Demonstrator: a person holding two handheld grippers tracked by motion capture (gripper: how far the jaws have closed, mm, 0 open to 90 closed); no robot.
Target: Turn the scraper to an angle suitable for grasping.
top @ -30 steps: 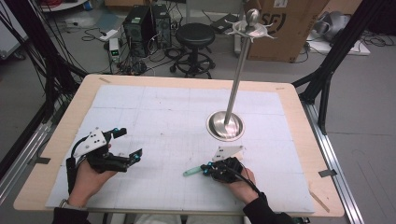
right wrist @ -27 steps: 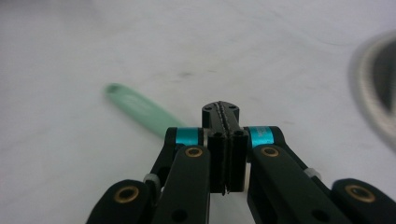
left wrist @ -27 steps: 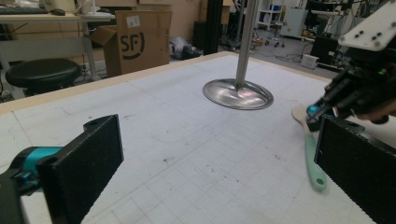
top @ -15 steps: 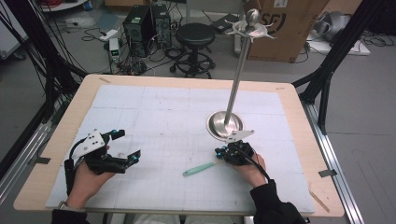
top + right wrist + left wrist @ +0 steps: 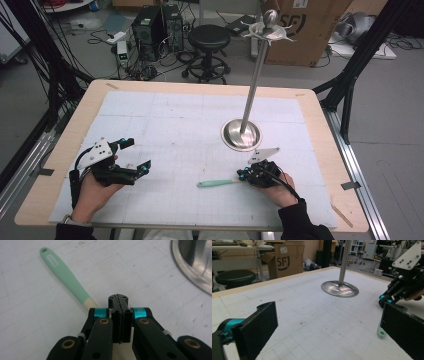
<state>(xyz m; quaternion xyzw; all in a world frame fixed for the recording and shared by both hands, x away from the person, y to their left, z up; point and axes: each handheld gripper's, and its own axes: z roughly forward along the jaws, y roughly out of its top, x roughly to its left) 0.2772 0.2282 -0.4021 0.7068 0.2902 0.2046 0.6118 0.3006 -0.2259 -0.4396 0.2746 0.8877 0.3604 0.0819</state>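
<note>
While desk (image 5: 65,197) work pauses:
Right gripper (image 5: 121,301): jaws closed, beside spatula (image 5: 65,280), not gripping.
Left gripper (image 5: 131,159): wide, empty.
Risk: nudging spatula sideways.

Counts on table (image 5: 320,125):
- 1 white grid mat (image 5: 175,125), covered most of tabletop
- 1 metal stand (image 5: 242,134): 1 round base, 1 pole, 1 hook crown on top
- 1 green-handled utensil (image 5: 215,183), head hidden under gripper, type unclear
- 2 grippers: left gripper (image 5: 134,156), right gripper (image 5: 243,175)
- 2 hands, one per gripper

Counts on floor behind table:
- 1 black stool (image 5: 208,37)
- 1 cardboard box (image 5: 310,25)
- 2 computer towers (image 5: 159,25)
</note>
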